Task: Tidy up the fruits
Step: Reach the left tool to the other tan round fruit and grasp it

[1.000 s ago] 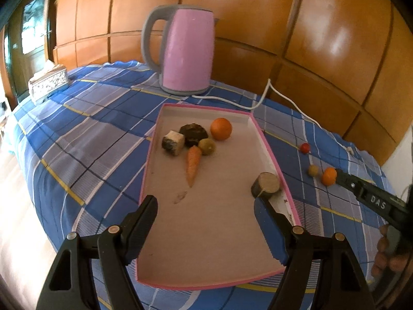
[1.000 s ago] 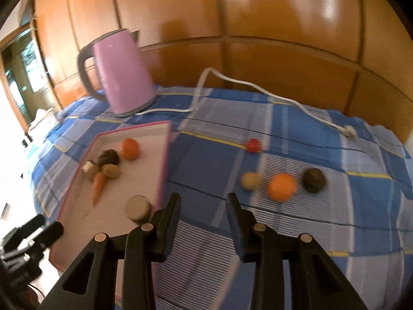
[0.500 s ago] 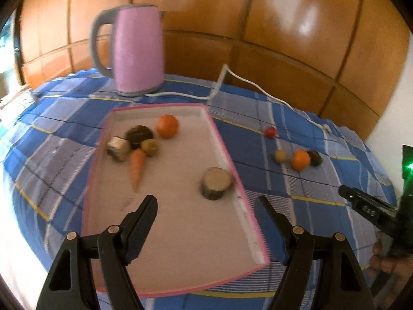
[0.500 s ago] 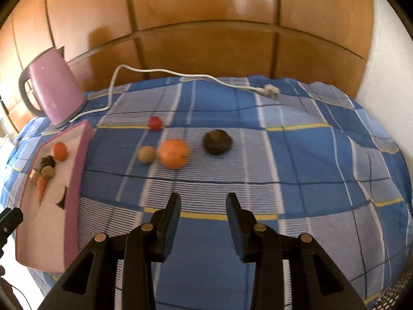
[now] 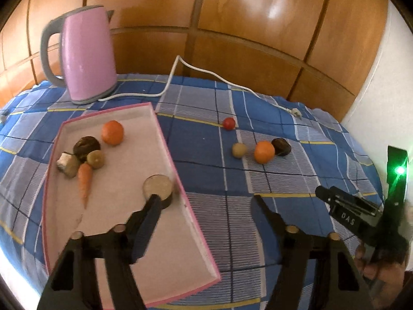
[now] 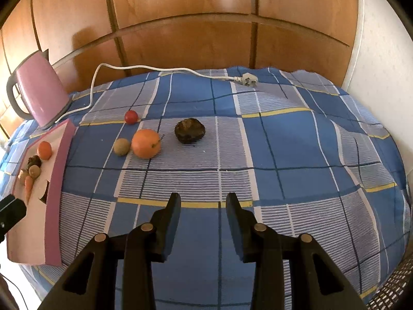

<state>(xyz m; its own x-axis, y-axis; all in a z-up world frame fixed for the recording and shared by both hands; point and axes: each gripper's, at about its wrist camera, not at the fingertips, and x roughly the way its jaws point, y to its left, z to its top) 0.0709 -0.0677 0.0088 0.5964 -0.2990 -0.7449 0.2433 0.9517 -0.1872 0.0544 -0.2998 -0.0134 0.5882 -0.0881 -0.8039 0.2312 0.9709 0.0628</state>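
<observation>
Glossy wooden wall panels (image 6: 180,38) behind checked cloth (image 6: 284,155).

We count one pink tray (image 5: 167,139) and six items in it: one orange (image 5: 112,132), one dark fruit (image 5: 86,145), one olive-brown ball (image 5: 95,159), one pale cube (image 5: 67,164), one carrot (image 5: 84,182) and one round slice (image 5: 158,188). On the cloth (image 6: 284,155) we count four loose pieces (all close together): one red ball (image 6: 131,116), one tan ball (image 6: 121,147), one orange fruit (image 6: 146,143), one dark lump (image 6: 190,130). We also see one kettle (image 5: 86,54), one cord (image 6: 155,68) and one plug (image 6: 249,79).
</observation>
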